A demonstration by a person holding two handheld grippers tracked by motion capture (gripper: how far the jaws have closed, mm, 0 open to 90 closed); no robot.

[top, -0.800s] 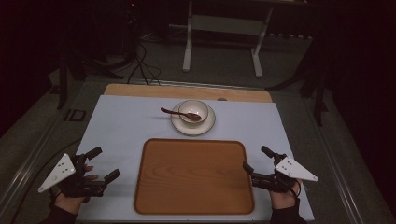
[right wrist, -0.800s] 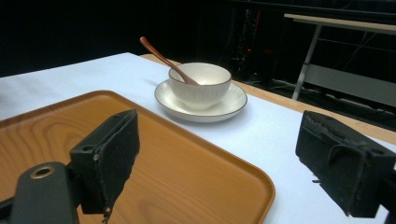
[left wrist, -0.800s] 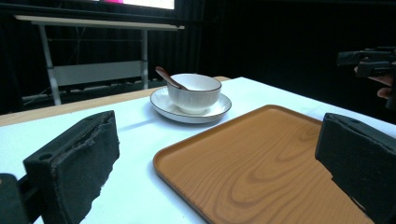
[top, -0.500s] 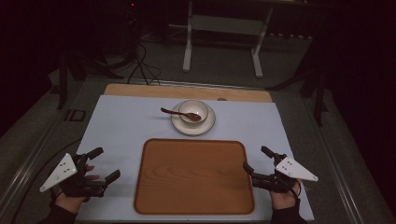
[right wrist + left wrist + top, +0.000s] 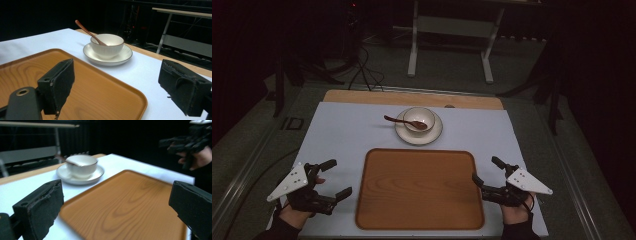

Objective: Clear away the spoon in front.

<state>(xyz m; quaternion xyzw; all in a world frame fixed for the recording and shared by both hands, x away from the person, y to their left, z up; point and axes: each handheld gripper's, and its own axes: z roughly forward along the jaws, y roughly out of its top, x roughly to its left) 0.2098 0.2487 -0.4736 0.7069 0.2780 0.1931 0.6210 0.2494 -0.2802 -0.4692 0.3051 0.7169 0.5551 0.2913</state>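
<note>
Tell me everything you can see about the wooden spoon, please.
The spoon is slim, reddish-brown and looks like wood. Its scoop end lies inside the white ribbed bowl, and its long handle leans on the bowl's rim, rising up and out past it. In the high view the handle points to the left, over the white saucer. The bowl stands on that saucer, behind the wooden tray. Neither gripper touches the spoon.

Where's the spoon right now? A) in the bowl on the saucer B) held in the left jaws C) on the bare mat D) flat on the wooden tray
A: the spoon leans in the bowl, which sits on the saucer beyond the tray.
</note>
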